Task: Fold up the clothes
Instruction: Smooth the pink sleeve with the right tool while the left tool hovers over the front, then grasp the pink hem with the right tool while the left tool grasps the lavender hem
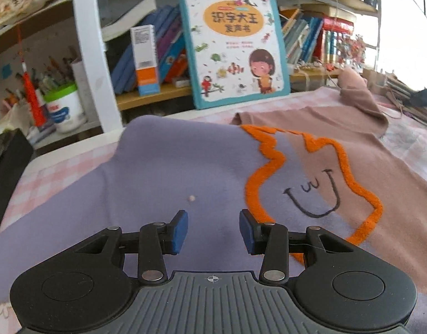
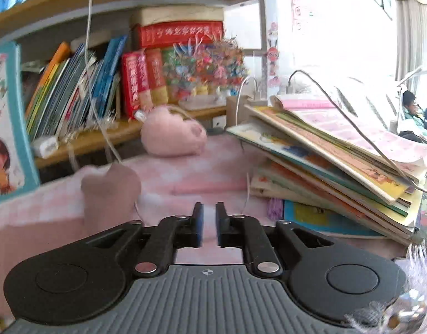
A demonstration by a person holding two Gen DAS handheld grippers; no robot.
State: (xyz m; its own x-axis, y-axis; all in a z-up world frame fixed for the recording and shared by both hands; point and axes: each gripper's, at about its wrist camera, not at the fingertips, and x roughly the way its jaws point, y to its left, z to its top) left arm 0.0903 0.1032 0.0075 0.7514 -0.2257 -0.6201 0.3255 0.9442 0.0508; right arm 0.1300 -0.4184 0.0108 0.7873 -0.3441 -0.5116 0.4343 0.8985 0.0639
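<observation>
A sweater (image 1: 185, 172), lilac on the left and dusty pink on the right, lies spread on the pink checked tablecloth (image 1: 60, 167). An orange zigzag outline and a drawn smiley (image 1: 313, 192) mark its front. One pink sleeve (image 1: 360, 97) is raised at the far right; its cuff also shows in the right wrist view (image 2: 110, 192). My left gripper (image 1: 213, 226) is open, just above the lilac part, holding nothing. My right gripper (image 2: 209, 222) has its blue pads a narrow gap apart with nothing between them, over the cloth to the right of the sleeve.
A children's book (image 1: 232, 44) leans against the shelf behind the sweater. A white pen pot (image 1: 64, 108) stands at far left. A tilted stack of books (image 2: 338, 167) lies on the right. A pink plush (image 2: 173, 132) and white cables (image 2: 102, 111) sit near the shelf.
</observation>
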